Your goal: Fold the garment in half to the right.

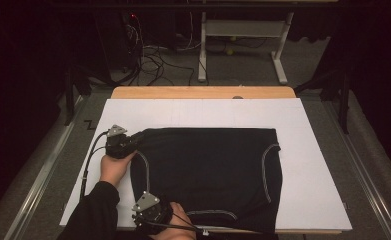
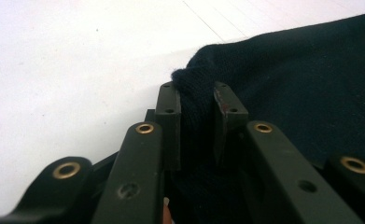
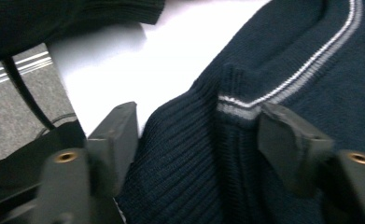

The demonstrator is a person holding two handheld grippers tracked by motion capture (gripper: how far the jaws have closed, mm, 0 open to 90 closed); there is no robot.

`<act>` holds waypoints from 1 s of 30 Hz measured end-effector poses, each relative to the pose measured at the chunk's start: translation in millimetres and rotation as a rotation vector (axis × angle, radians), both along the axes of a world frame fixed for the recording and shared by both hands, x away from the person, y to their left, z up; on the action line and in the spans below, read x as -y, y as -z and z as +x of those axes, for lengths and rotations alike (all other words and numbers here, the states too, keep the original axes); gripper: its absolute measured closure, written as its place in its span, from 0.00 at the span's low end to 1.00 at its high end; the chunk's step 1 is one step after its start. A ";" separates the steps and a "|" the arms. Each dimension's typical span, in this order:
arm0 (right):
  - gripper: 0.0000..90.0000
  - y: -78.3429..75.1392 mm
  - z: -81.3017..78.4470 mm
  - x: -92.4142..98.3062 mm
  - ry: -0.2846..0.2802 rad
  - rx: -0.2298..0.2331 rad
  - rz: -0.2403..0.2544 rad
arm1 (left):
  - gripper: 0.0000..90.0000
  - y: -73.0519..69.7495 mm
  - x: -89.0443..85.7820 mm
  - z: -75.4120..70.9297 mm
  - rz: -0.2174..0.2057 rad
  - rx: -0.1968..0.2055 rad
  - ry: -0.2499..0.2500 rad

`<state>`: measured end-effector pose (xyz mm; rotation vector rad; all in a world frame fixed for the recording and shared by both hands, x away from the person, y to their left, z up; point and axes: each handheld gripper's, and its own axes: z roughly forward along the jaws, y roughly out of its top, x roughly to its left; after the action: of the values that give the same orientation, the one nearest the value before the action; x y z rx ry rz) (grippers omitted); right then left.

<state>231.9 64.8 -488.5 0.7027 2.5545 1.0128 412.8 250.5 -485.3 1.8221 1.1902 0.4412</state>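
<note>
While left gripper (image 1: 133, 141) pinches sweater (image 1: 208, 170) corner, right gripper (image 3: 199, 135) jaws straddle ribbed hem, half-open

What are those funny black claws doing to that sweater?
A person holds a tool in each hand over a dark knitted sweater lying flat on a white board. The left tool is pinching a bunched corner of it. The right tool sits astride the ribbed, striped edge, its jaws not yet pressing on the cloth.

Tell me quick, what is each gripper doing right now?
Left gripper: closed on a corner of the dark sweater.
Right gripper: jaws open, one on each side of the sweater's ribbed edge, not yet pinching it.
</note>
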 end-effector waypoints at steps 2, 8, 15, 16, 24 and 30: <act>0.45 -0.9 0.6 1.5 0.002 0.000 -0.005 | 0.80 0.0 0.0 -0.1 0.001 -0.001 0.000; 0.65 -1.3 2.4 6.7 0.017 0.030 -0.006 | 0.80 0.1 -0.4 -0.2 -0.005 -0.004 0.005; 0.81 -4.2 6.1 8.0 0.036 0.028 -0.023 | 0.80 0.2 -1.5 0.5 -0.013 -0.013 0.005; 0.81 -4.8 7.3 8.4 0.032 0.021 -0.022 | 0.80 0.2 -1.1 0.5 -0.014 -0.012 0.004; 0.83 -9.0 10.4 15.2 0.020 -0.036 0.027 | 0.80 0.4 -1.9 1.2 -0.020 -0.018 -0.007; 0.83 -13.1 7.1 22.5 -0.003 -0.029 0.068 | 0.80 0.7 -4.0 2.6 -0.036 -0.030 -0.014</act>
<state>239.0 42.3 -475.5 0.7374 2.5573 1.1025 415.3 254.5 -486.0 1.7966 1.2241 0.3994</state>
